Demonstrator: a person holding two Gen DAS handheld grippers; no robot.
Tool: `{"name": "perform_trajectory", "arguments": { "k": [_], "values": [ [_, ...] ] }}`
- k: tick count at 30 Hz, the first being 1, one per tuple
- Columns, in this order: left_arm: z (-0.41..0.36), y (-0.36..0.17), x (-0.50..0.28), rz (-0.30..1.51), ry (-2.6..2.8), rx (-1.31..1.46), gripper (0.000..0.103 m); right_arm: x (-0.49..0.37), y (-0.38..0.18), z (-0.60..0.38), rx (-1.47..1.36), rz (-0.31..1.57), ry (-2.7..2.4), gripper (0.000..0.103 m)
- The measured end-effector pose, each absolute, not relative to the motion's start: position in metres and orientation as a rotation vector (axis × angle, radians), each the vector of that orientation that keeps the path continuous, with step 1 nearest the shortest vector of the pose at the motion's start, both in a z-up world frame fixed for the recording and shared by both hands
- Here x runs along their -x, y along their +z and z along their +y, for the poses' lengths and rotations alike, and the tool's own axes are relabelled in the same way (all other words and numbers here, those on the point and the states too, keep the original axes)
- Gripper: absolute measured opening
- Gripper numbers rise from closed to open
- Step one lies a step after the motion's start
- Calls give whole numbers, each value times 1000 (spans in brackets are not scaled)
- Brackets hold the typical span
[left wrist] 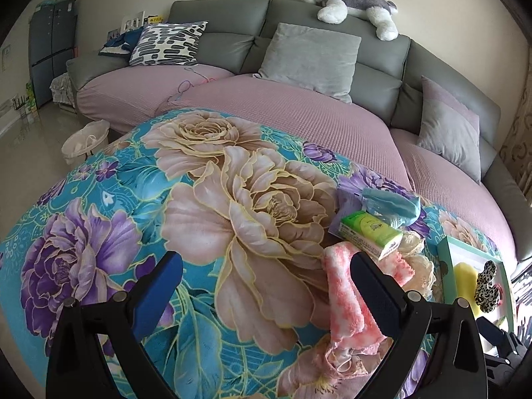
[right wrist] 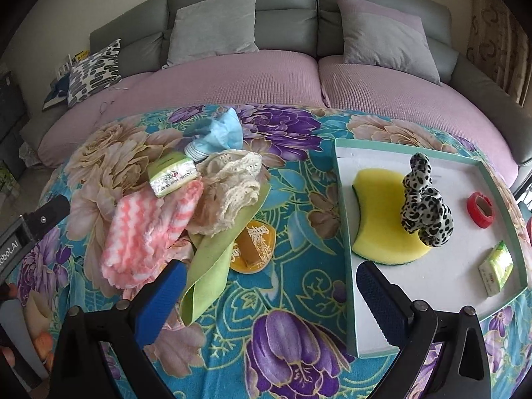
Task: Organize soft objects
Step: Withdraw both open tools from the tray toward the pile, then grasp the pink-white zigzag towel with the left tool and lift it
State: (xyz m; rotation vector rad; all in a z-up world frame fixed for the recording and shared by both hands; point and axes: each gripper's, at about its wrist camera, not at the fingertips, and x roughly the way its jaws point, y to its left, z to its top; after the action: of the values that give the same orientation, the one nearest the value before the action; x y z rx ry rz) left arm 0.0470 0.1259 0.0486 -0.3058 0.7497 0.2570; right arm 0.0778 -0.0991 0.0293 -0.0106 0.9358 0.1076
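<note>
A pile of soft things lies on the floral blanket (right wrist: pixel 299 349): a pink-and-white fluffy cloth (right wrist: pixel 146 229), cream lace fabric (right wrist: pixel 232 183), a green cloth (right wrist: pixel 216 266), a blue cloth (right wrist: pixel 219 133) and a green tissue pack (right wrist: pixel 173 174). A teal-rimmed white tray (right wrist: pixel 345 199) on the right holds a yellow sponge (right wrist: pixel 379 212) and a leopard-print scrunchie (right wrist: pixel 425 206). My right gripper (right wrist: pixel 269 286) is open and empty above the blanket between pile and tray. My left gripper (left wrist: pixel 266 276) is open and empty; its right finger is beside the pink cloth (left wrist: pixel 345 302).
A red tape roll (right wrist: pixel 480 207) and a second tissue pack (right wrist: pixel 497 267) are in the tray. An orange pouch (right wrist: pixel 256 246) lies by the green cloth. Behind is a grey sofa (left wrist: pixel 332 40) with cushions and a plush husky (left wrist: pixel 352 0). A white basket (left wrist: pixel 84 141) stands on the floor.
</note>
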Motion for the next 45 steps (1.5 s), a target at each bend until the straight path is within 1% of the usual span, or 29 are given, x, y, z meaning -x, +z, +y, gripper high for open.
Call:
{"name": "perform_trajectory", "arguments": {
  "k": [17, 28, 29, 30, 31, 32, 33, 34, 35, 36, 37, 39, 41, 45],
  "values": [
    [97, 17, -92, 815, 143, 259, 101, -107, 22, -97, 30, 950, 97, 103],
    [89, -3, -112, 885, 106, 316, 100, -117, 21, -96, 39, 952, 90, 103],
    [89, -3, -113, 888, 106, 316, 96, -117, 20, -97, 37, 954, 89, 103],
    [88, -4, -114, 891, 104, 315, 86, -117, 19, -97, 35, 957, 88, 103],
    [87, -4, -115, 895, 104, 316, 79, -117, 19, -97, 35, 959, 88, 103],
    [86, -6, -115, 900, 100, 317, 68, -117, 18, -97, 35, 960, 88, 103],
    [85, -7, -115, 906, 96, 318, 63, -117, 18, -97, 36, 959, 89, 103],
    [84, -8, -116, 913, 87, 323, 59, -116, 19, -98, 37, 958, 89, 103],
    [83, -9, -116, 918, 72, 332, 49, -116, 19, -98, 36, 957, 89, 103],
    [82, -10, -117, 920, 60, 336, 37, -116, 19, -98, 35, 956, 89, 103],
    [81, -9, -117, 919, 47, 337, 32, -115, 19, -99, 35, 957, 88, 103],
    [78, -8, -116, 914, 16, 346, 18, -115, 18, -100, 35, 959, 86, 103],
    [74, -8, -115, 917, -9, 356, 13, -114, 18, -100, 35, 960, 85, 103],
    [71, -7, -114, 916, -17, 354, 9, -112, 18, -101, 33, 957, 85, 103]
  ]
}}
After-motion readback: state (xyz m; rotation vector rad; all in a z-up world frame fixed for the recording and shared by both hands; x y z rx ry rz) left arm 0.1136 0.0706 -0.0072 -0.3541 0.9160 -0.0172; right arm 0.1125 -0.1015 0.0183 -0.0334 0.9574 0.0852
